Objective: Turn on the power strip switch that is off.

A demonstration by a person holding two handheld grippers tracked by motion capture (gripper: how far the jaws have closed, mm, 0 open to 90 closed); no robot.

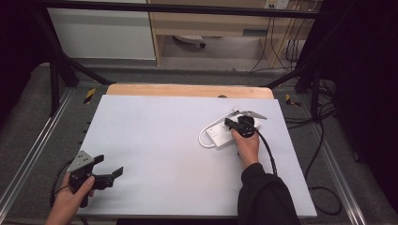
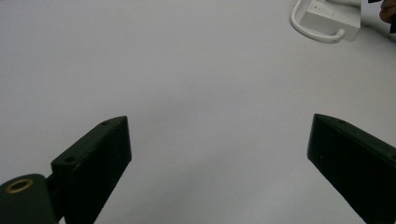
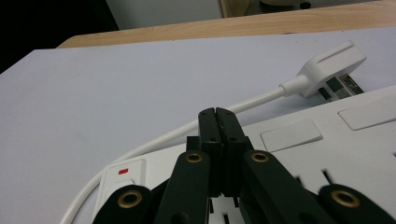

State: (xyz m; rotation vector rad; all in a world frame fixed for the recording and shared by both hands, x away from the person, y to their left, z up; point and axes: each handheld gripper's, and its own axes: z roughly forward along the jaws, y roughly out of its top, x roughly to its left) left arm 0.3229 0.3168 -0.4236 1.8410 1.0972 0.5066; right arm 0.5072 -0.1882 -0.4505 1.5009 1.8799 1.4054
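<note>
While the left tool (image 1: 109, 172) rests at the tabletop's (image 1: 155, 154) near left edge with its jaws spread wide and holding nothing, the right tool (image 3: 218, 113) hovers clenched, jaws pressed together, over the white power strip (image 3: 299, 135) lying right of centre, its plug (image 3: 332, 65) beside it.

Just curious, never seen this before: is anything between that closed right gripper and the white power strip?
Nothing visible. The right gripper, jaws shut, sits right over the power strip, close to its switch. The cord and plug lie beyond it, off to the side.
</note>
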